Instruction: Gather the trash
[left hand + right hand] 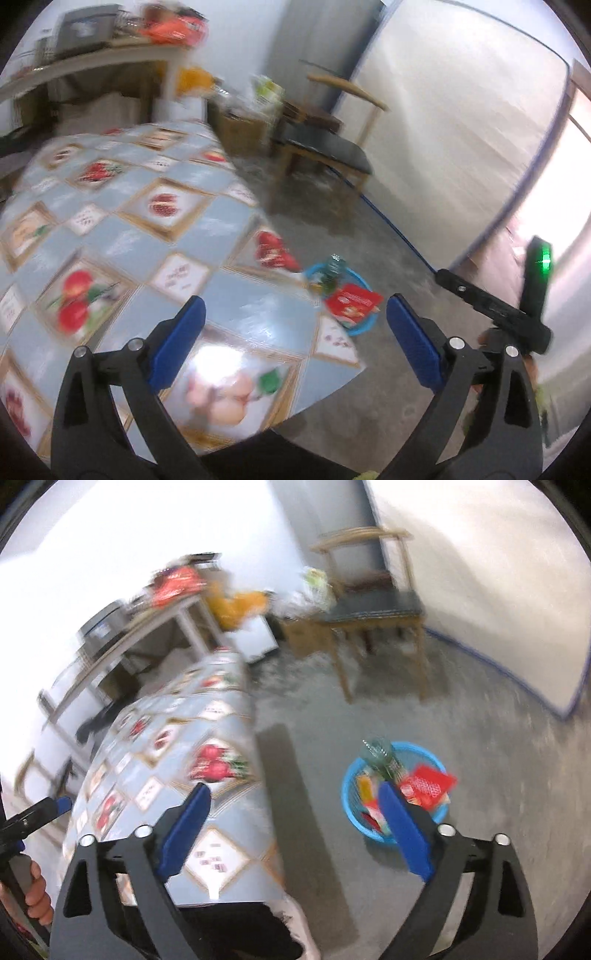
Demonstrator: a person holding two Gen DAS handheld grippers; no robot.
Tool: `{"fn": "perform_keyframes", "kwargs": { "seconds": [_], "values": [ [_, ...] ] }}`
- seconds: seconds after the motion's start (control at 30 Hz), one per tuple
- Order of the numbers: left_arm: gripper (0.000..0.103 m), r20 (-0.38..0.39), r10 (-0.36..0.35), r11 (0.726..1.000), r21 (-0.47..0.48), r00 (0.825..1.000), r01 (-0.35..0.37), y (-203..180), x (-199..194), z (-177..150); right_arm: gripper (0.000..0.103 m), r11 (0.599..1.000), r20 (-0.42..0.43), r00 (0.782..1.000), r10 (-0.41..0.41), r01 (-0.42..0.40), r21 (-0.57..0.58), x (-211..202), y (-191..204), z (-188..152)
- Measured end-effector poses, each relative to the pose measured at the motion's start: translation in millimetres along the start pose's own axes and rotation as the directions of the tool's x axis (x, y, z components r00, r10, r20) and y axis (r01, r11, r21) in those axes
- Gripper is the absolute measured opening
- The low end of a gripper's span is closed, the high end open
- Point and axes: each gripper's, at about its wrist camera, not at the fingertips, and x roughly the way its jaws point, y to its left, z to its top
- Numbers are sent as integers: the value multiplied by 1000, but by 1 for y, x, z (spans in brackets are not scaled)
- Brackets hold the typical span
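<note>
Holding nothing, the left gripper (291, 339) has its blue pads spread wide over the near corner of the table (122, 236), which is covered in a fruit-print cloth; the right gripper (295, 823) is just as wide and empty, hanging off the table's edge above the bare floor. Both views are smeared with motion blur, so fine detail is unreliable. On the floor beside that table corner sits the blue basket (349, 775), already carrying a red packet (426, 784), a greenish bottle (378, 755) and some smaller wrappers I cannot identify. No loose trash shows on the stretch of cloth in view, so the step in hand looks like searching for the next piece, or finishing. To do it well, slow the sweep until the pictures sharpen, scan the tabletop outward from the basket-side corner, and keep both jaws wide until one is squarely over an item.
</note>
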Motion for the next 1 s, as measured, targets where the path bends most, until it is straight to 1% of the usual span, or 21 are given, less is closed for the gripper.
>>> {"fn": "perform_keyframes", "kwargs": {
  "seconds": [0.07, 0.13, 0.23, 0.37, 0.47, 0.5, 0.53, 0.57, 0.6, 0.67, 0.7, 0.73, 0.8, 0.87, 0.97, 1.0],
  "values": [
    [95, 35, 49, 998, -33, 998, -48, 9, -16, -11, 96, 997, 28, 1000, 3, -1, -79, -10, 31, 0],
    [95, 56, 95, 993, -71, 994, -91, 17, -28, -20, 97, 993, 33, 999, 18, -14, -120, -16, 51, -3],
    [95, 62, 197, 973, -132, 978, -188, 29, -40, -29, 97, 986, 22, 1000, 20, -16, -169, -20, 83, -10],
    [95, 68, 339, 923, -219, 938, -318, 41, -55, -41, 97, 978, 30, 1000, 6, 1, -209, -29, 116, -25],
    [95, 68, 437, 875, -264, 897, -407, 44, -66, -50, 97, 967, 42, 999, -4, 15, -255, -34, 134, -39],
    [95, 69, 463, 862, -267, 883, -431, 45, -67, -52, 97, 963, 46, 999, -13, 25, -268, -35, 138, -43],
    [95, 67, 495, 845, -267, 866, -463, 44, -68, -54, 97, 957, 49, 999, -23, 36, -287, -36, 142, -47],
    [95, 66, 514, 835, -266, 856, -481, 44, -68, -55, 97, 952, 50, 998, -27, 41, -305, -37, 146, -51],
    [95, 66, 515, 835, -266, 855, -482, 44, -68, -55, 97, 948, 52, 998, -34, 49, -315, -37, 150, -53],
    [95, 57, 508, 838, -264, 859, -478, 43, -66, -55, 97, 940, 66, 996, -56, 75, -334, -41, 152, -56],
    [95, 61, 494, 846, -263, 867, -463, 41, -66, -54, 97, 937, 74, 995, -66, 88, -338, -42, 151, -57],
    [95, 70, 486, 852, -262, 871, -454, 38, -65, -53, 97, 933, 88, 993, -82, 108, -343, -44, 151, -58],
    [95, 85, 484, 854, -263, 871, -449, 29, -64, -52, 97, 928, 114, 988, -107, 141, -346, -49, 148, -57],
    [95, 96, 474, 863, -247, 875, -440, 16, -57, -50, 97, 922, 144, 980, -139, 180, -342, -54, 141, -56],
    [95, 64, 456, 875, -212, 888, -435, -2, -43, -51, 97, 917, 165, 970, -179, 225, -330, -60, 128, -55],
    [95, 43, 457, 875, -203, 888, -440, -9, -38, -54, 97, 916, 165, 968, -190, 235, -326, -61, 124, -56]
  ]
}}
